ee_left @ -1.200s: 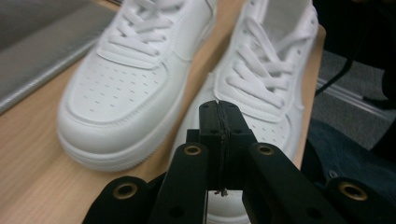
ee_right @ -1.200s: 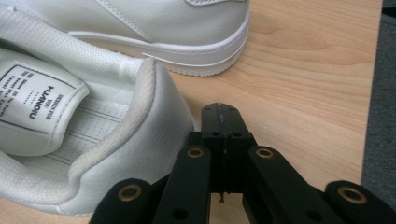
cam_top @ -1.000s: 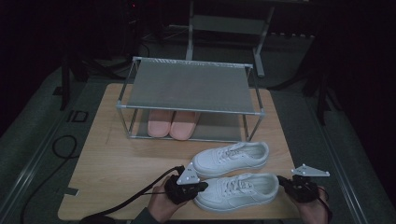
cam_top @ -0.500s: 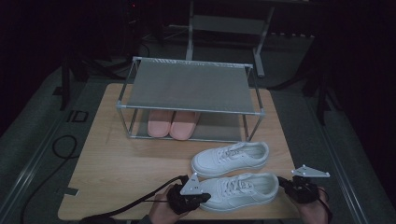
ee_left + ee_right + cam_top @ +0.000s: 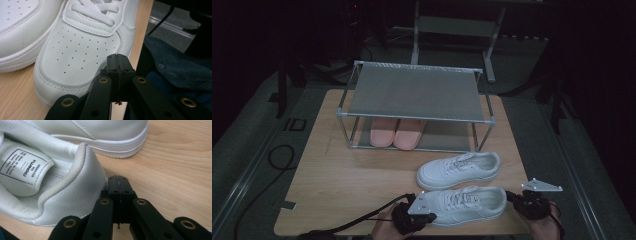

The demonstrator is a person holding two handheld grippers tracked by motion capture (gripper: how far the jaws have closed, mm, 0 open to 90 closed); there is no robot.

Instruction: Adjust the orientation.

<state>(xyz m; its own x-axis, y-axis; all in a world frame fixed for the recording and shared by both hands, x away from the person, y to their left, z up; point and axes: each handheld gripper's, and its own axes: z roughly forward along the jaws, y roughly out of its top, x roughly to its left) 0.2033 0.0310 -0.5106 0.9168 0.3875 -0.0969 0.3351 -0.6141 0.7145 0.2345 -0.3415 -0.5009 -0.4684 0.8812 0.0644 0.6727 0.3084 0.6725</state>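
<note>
Rack (image 5: 416, 95) beyond your grippers: pink slippers (image 5: 395, 132) on lower shelf, top shelf bare. Near sneaker (image 5: 462, 204) lies between your grippers; left gripper (image 5: 424, 218) at its toe, jaws pressed together, empty; right gripper (image 5: 518, 201) at its heel, jaws likewise together, empty. Right gripper view shows label (image 5: 23, 169) inside heel. Left gripper view shows perforated toe cap (image 5: 80, 50), table edge close right. Second sneaker (image 5: 458, 170) just beyond first, between you and rack.

Dim lab-like room: bare wooden table (image 5: 342, 180), metal stands (image 5: 452, 25), trailing cables (image 5: 277, 155).
</note>
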